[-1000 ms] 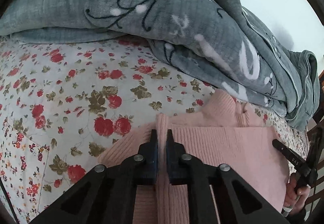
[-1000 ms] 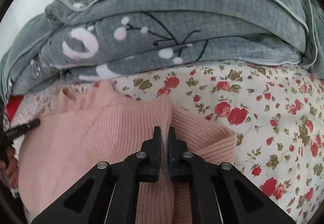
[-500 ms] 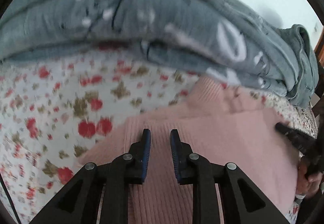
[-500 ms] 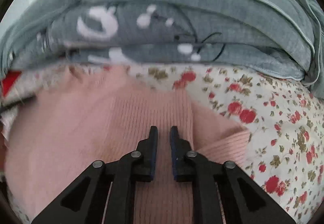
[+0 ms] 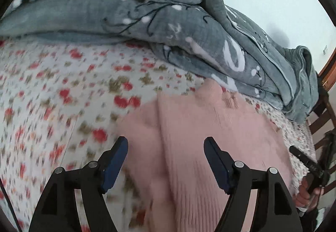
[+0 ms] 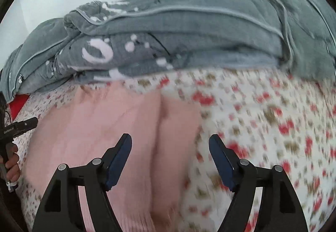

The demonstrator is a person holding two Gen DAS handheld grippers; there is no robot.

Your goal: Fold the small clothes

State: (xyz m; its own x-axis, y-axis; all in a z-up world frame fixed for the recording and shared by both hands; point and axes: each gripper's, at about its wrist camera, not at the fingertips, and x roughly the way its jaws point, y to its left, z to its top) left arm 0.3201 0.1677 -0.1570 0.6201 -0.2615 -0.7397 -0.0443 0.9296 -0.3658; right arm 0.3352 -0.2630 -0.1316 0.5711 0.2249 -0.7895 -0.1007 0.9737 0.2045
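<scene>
The pink ribbed sweater [image 5: 210,137], soft, light and stretchy so probably best pinched at a folded edge or hem, lies flat on the floral bedsheet [image 5: 63,85] just before the grey blanket [image 5: 147,11], with left gripper [image 5: 166,148] and right gripper [image 6: 170,146] opening wide above it, holding nothing.

Ribbed pink knit sweater [image 5: 210,137], soft and matt, lies on a thin cotton-looking bedsheet [image 5: 63,85] printed with red flowers. Behind it sits a grey blanket [image 5: 147,22], plush and fleecy, with a fine grid texture. The left hand-held gripper [image 5: 166,149] shows matt black plastic arms, shiny metal rivets and dark blue rubbery pads [image 5: 114,167].
</scene>
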